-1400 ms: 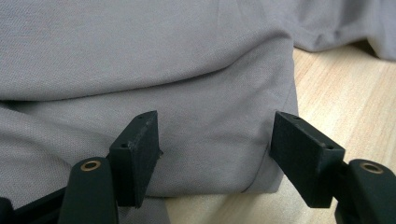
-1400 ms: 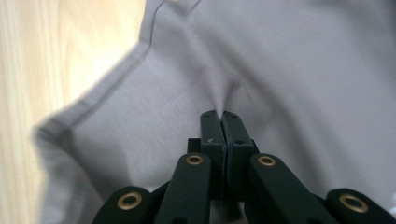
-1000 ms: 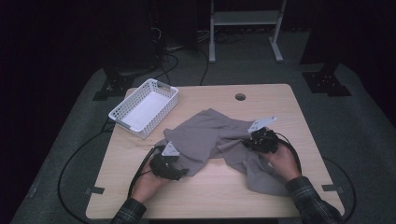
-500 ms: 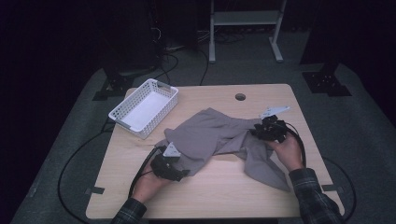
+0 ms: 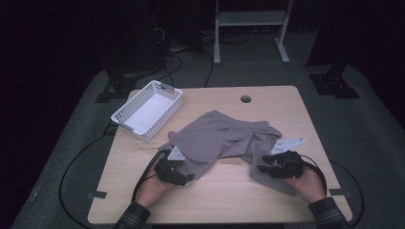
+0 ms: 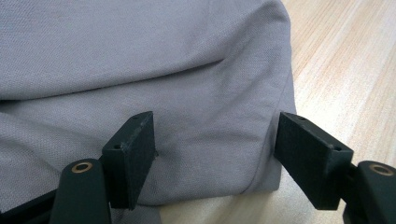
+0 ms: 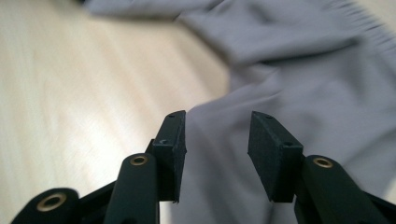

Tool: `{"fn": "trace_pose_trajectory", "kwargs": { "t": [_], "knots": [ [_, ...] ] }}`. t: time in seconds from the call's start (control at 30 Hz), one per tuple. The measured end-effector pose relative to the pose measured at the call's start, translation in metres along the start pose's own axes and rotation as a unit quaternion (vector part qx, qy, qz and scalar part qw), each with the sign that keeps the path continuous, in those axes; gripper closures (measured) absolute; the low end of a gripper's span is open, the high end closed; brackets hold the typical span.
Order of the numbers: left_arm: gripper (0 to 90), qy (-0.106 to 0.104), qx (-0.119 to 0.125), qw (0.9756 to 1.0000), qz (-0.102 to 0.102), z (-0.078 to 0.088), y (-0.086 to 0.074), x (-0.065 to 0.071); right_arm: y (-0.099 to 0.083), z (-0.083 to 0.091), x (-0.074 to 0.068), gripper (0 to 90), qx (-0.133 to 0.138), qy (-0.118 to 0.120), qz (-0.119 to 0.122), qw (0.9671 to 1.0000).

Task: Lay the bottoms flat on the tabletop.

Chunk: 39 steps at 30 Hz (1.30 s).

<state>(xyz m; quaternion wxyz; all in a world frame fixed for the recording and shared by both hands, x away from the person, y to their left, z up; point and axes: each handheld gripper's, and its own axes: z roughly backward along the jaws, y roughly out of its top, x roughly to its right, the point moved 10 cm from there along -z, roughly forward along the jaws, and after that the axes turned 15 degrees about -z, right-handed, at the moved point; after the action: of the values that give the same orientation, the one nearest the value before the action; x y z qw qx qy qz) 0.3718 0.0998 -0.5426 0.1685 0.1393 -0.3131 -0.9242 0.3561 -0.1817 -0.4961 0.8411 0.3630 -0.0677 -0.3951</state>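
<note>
Right claw (image 5: pixel 267 168) has just sprung apart, releasing the crumpled grey cotton shorts (image 5: pixel 224 138) mid-table (image 5: pixel 267 100) and sliding to their near leg; left claw (image 5: pixel 184 172) gapes around the opposite hem — regrip coming.

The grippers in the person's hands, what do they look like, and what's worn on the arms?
Both the left gripper and right gripper are black, each topped by a grey three-cornered plate and trailing a black cable. Their fingers are flat, matte black blocks on arms with brass-ringed pivots. The sleeves are dark plaid.
</note>
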Motion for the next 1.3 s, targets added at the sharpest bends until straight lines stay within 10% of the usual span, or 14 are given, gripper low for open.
{"fn": "trace_pose_trajectory", "kwargs": {
  "t": [0.23,0.5,0.87,1.3],
  "knots": [
    [28.4,0.003,-0.002,1.0,-0.004,0.0,0.0,0.0,-0.036,-0.018,-0.012,54.7,-0.068,-0.022,0.043,0.9965],
    [28.4,0.002,-0.001,1.0,-0.006,-0.001,0.0,0.0,-0.043,-0.021,-0.009,88.1,-0.096,-0.021,0.059,0.9934],
    [28.5,0.001,-0.004,1.0,-0.006,0.0,0.0,0.0,0.017,0.023,-0.005,88.5,-0.003,0.022,0.044,0.9988],
    [28.4,0.0,-0.003,1.0,-0.007,-0.001,0.0,0.0,0.023,-0.014,0.092,87.1,-0.033,-0.062,-0.023,0.9973]
  ]
}}
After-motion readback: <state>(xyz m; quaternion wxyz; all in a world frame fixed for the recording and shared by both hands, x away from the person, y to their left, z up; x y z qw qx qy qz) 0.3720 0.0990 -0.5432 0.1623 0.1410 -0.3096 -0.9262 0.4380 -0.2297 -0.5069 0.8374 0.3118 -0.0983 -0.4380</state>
